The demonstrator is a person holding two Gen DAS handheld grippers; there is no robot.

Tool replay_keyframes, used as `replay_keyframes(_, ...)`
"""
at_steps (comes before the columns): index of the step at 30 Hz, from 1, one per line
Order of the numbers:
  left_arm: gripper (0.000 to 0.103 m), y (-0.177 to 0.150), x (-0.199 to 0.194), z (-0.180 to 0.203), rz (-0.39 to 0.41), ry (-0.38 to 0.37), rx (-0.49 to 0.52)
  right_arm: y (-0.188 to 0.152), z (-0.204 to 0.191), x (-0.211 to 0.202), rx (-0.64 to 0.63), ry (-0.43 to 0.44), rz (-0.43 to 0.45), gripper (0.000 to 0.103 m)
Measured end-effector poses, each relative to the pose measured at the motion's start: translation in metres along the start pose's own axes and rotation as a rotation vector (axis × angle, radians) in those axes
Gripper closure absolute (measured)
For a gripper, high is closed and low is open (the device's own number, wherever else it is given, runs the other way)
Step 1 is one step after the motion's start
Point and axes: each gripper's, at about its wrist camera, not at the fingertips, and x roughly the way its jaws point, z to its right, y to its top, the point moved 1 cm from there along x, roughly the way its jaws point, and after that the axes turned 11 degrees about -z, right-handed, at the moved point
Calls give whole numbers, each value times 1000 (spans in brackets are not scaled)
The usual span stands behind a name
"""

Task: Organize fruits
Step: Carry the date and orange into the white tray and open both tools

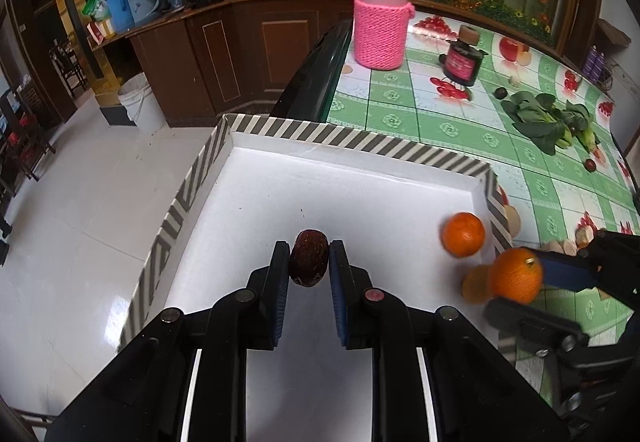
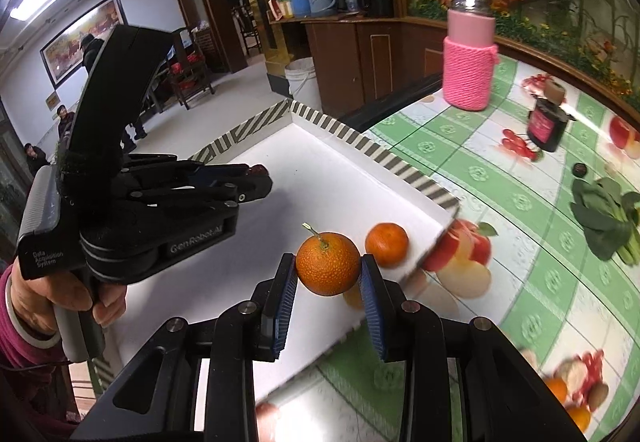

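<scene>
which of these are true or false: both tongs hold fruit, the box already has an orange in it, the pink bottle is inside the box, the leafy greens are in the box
1. Both tongs hold fruit. True: the left tongs grip a dark brown fruit, and the right tongs grip an orange.
2. The striped box already holds an orange. True: a second orange lies near its right wall.
3. The pink bottle stands inside the box. False: it stands on the tablecloth beyond the box.
4. The leafy greens are in the box. False: they lie on the tablecloth outside it.
</scene>
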Motion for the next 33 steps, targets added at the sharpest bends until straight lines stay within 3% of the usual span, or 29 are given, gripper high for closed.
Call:
replay_keyframes(10, 85, 14, 21, -12, -27, 30, -35, 26, -4, 38, -42, 26, -47, 71)
replay_keyframes(17, 85, 15, 30, -13, -37, 47, -42, 28, -2, 61, -42, 39, -82, 71)
replay_keyframes(24, 85, 15, 30, -13, -35, 52, -54, 25, -2, 64, -50, 1, -60, 69)
replay_keyframes(26, 85, 14, 30, -13, -37, 53, -57, 24, -4, 63, -59, -18, -55, 67)
replay_keyframes(28, 85, 13, 29, -14, -38, 58, -59, 23, -5, 59, -64, -33, -46, 56)
replay_keyframes(31, 82, 10, 27, -13, -37, 58, -62, 20, -4, 48, -38, -23, -18, 47)
replay_keyframes(33, 64, 8, 23, -13, -25, 59, -66, 18, -4, 40, -26, -6, 1, 43)
